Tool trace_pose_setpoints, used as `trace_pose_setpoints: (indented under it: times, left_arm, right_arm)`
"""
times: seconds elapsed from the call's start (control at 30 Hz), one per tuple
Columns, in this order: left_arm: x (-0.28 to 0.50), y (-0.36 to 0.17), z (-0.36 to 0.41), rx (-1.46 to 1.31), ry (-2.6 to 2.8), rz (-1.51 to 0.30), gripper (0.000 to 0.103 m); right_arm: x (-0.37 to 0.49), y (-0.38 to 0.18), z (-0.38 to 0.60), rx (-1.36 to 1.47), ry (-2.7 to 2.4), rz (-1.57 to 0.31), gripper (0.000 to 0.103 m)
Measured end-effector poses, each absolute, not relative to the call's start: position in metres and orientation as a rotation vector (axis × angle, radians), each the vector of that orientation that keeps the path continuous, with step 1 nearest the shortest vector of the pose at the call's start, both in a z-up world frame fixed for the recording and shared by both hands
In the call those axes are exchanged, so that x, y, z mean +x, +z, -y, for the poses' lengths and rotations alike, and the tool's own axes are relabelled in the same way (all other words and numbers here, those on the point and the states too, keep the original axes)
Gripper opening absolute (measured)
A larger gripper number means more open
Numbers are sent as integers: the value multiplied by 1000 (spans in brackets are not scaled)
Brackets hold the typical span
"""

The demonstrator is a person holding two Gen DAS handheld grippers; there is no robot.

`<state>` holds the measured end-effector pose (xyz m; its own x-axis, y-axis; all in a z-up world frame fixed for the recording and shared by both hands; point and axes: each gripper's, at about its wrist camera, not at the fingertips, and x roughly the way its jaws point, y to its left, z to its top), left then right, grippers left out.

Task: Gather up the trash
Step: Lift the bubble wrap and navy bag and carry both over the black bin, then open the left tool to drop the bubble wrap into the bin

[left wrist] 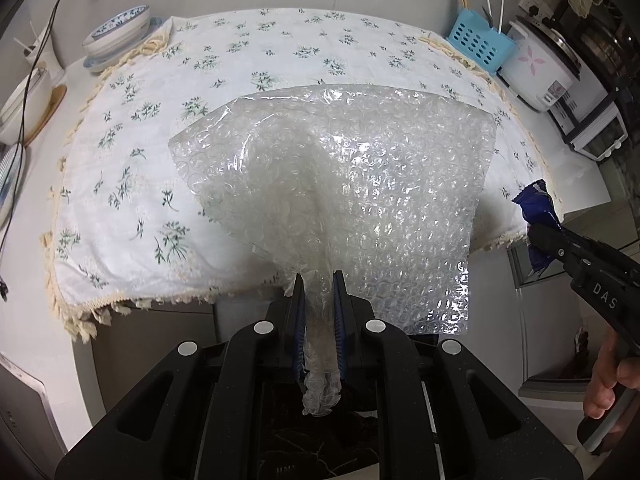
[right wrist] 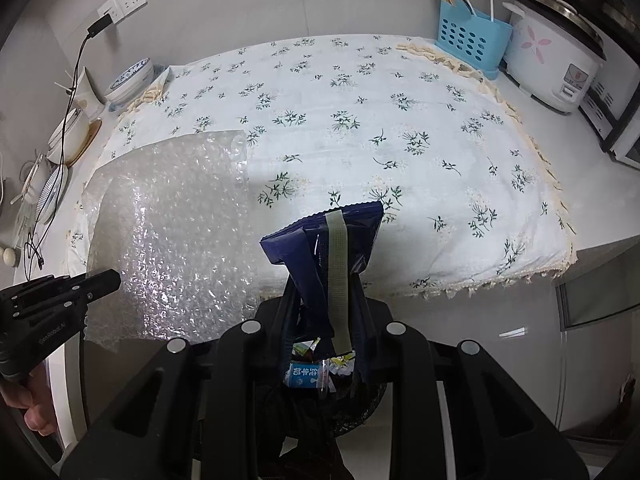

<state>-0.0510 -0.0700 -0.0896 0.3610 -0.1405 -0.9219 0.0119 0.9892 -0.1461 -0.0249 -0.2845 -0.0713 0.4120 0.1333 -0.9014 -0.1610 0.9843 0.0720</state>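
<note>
My left gripper (left wrist: 319, 280) is shut on a bunched corner of a clear bubble wrap sheet (left wrist: 360, 184), which fans out over the front of the floral tablecloth (left wrist: 160, 120). The sheet also shows in the right wrist view (right wrist: 172, 232), with the left gripper (right wrist: 108, 280) at its near edge. My right gripper (right wrist: 324, 284) is shut on a dark blue snack wrapper (right wrist: 320, 240) with a grey-green tape strip, held past the table's front edge. Below it a black trash bag (right wrist: 332, 396) holds a milk carton and other wrappers. The wrapper also shows in the left wrist view (left wrist: 536, 216).
A blue utensil basket (right wrist: 472, 40) and a white rice cooker (right wrist: 552, 56) stand at the back right. Blue-and-white bowls (right wrist: 128, 80), cups and a black cable (right wrist: 68, 120) sit at the left. A toaster oven (left wrist: 596, 132) stands at the right.
</note>
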Motion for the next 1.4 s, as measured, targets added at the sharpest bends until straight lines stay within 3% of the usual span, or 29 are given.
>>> trace_pose_setpoints:
  times: [0.43,1.4]
  left_arm:
    - [-92,-120,89,-126,-101,-1233,11]
    - [-127,-247,121,-103,-43,-1386,12]
  right_arm:
    - [-68,-103,306,-28,173,-1169,23]
    - [-102,-199,337,-14,180,-1308,23]
